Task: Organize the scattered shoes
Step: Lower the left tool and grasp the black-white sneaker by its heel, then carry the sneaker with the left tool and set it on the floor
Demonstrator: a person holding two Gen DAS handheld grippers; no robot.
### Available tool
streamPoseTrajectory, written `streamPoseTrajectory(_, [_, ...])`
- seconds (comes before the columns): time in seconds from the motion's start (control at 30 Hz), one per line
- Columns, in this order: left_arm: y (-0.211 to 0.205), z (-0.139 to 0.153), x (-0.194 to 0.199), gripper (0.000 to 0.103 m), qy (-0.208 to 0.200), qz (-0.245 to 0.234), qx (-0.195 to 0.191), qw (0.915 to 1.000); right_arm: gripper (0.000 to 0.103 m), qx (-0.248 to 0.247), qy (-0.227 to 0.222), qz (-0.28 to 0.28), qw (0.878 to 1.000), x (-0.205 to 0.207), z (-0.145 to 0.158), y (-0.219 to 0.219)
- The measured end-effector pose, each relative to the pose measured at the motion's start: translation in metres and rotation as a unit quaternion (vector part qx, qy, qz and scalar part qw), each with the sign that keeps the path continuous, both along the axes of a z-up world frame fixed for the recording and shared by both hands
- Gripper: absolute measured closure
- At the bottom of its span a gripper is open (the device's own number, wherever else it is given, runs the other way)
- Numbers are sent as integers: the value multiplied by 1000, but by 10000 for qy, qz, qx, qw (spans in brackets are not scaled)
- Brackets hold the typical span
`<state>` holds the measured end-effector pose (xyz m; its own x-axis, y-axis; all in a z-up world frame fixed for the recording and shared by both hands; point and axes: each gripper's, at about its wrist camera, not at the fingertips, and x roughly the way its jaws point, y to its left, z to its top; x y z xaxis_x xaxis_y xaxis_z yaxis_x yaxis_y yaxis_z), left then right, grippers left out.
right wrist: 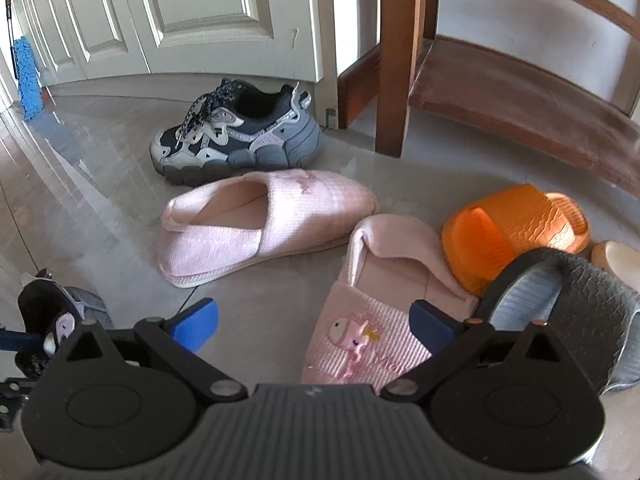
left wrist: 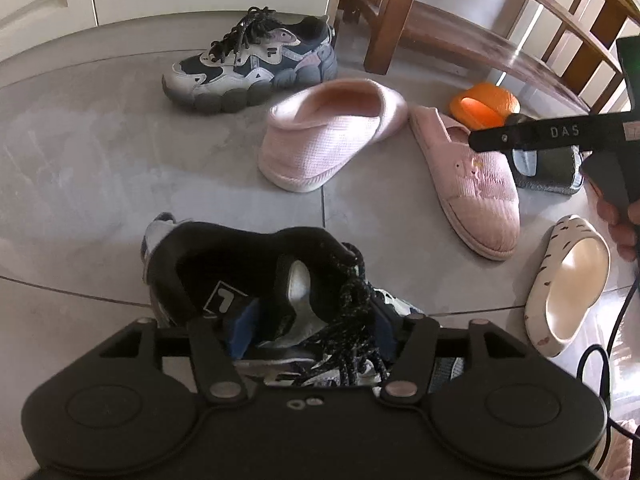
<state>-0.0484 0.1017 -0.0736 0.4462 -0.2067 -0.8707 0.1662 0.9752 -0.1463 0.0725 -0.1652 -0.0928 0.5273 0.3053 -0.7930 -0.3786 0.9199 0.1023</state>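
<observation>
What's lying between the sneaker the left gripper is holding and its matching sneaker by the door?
Nothing visible. The held sneaker in the left gripper faces bare floor tile up to the matching sneaker. The nearest pink slipper lies off to the right of that path.

2 slippers (right wrist: 264, 224) between sneaker (right wrist: 236, 132) behind, grippers front.

Navy-grey sneaker (right wrist: 236, 130) with speckled laces, pink waffle-knit slippers (right wrist: 260, 224), orange slide (right wrist: 516, 228), brown-flecked cream slide (left wrist: 568, 280)
</observation>
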Motion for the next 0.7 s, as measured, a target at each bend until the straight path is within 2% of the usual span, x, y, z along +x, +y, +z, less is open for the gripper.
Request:
streamPoseTrajectory(0.03, [1, 0, 0, 55, -5, -4, -31, 10000, 0, 8, 19, 11, 10000, 0, -1, 0])
streamPoseTrajectory(0.07, [1, -1, -1, 75, -22, 10, 10, 10000, 0, 15, 39, 22, 10000, 0, -2, 1])
streamPoseTrajectory(0.13, [2, -2, -2, 83, -71, 15, 101, 9999, 0, 22, 62, 33, 10000, 1, -3, 2])
streamPoseTrajectory(0.17, [4, 0, -4, 87, -91, 32, 11, 10000, 0, 34, 71, 41, 10000, 1, -1, 5])
streamPoseTrajectory(0.33, [17, 7, -10, 92, -199, 108, -361, 9991, 0, 85, 24, 204, 9998, 0, -1, 13])
streamPoseTrajectory(0.5, [26, 14, -14, 95, -304, 199, -402, 9985, 0, 114, -4, 332, 9994, -2, -1, 21])
streamPoseTrajectory(0.7, [33, 30, -16, 99, -733, 181, 512, 9958, 0, 103, -60, 499, 9987, -5, -1, 28])
